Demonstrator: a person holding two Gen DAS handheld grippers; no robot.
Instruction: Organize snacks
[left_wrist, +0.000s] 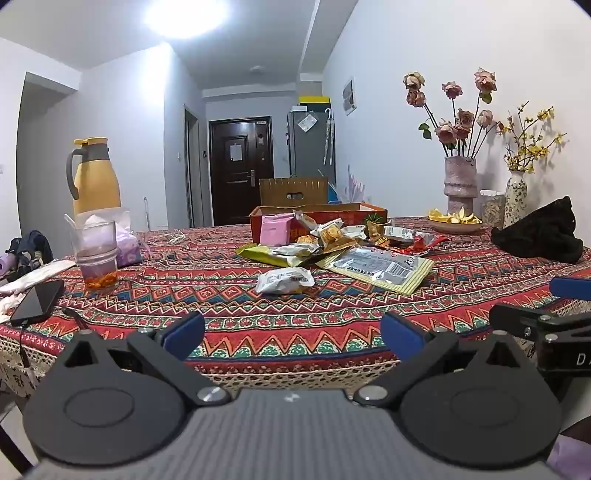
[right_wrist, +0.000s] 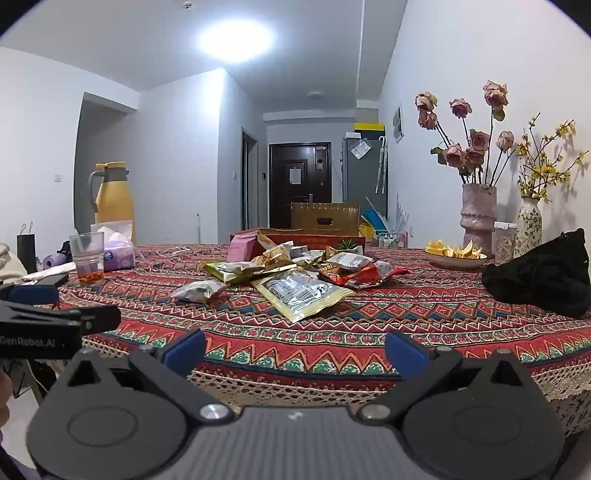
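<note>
The left hand-held gripper (left_wrist: 291, 334) and right hand-held gripper (right_wrist: 295, 350) hover side by side at the near edge of the worktop (left_wrist: 332, 332), blue-padded jaws spread wide and empty, probably poised to begin. Beyond them, mid-table on the woven red patterned cloth, lies a loose heap of crinkly foil and plastic snack packets (left_wrist: 332, 243); a small white packet (left_wrist: 285, 280) sits nearest. Behind the heap stands an open red cardboard box (left_wrist: 317, 214), the likely destination.
</note>
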